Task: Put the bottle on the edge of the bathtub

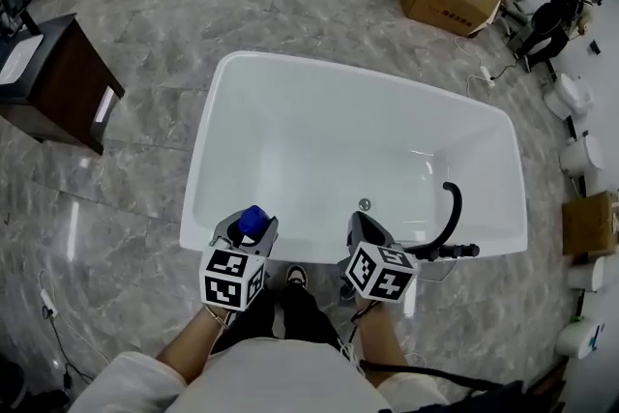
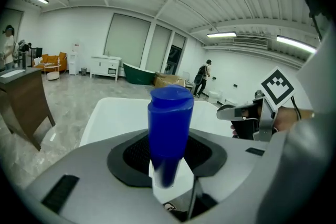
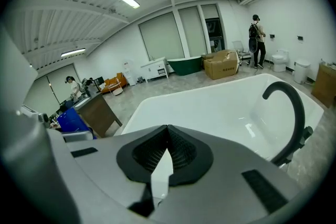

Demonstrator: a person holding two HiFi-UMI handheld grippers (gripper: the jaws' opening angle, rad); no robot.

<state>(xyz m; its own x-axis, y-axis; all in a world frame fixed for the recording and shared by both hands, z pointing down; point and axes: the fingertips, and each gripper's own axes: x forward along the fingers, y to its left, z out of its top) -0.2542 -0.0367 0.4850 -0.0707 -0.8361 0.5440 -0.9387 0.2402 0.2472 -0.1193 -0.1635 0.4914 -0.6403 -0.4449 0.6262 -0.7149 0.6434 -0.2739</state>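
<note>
Left tongs [image 1: 249, 233] clamped on blue bottle [image 2: 169, 123], upright so it could stand when released | bottle over bathtub [image 1: 200, 164] rim at 7 o'clock, not yet resting | right tongs [image 3: 167, 131] together, empty, at bottle's 3 o'clock | I judged lowering came next.

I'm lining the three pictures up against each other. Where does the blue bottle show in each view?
Head view: blue bottle low, left of centre, by the near rim of the white bathtub.
Left gripper view: bottle at dead centre, upright between the jaws.
Right gripper view: bottle small, at the far left.
Shared landmark: the bathtub, in all three.
</note>
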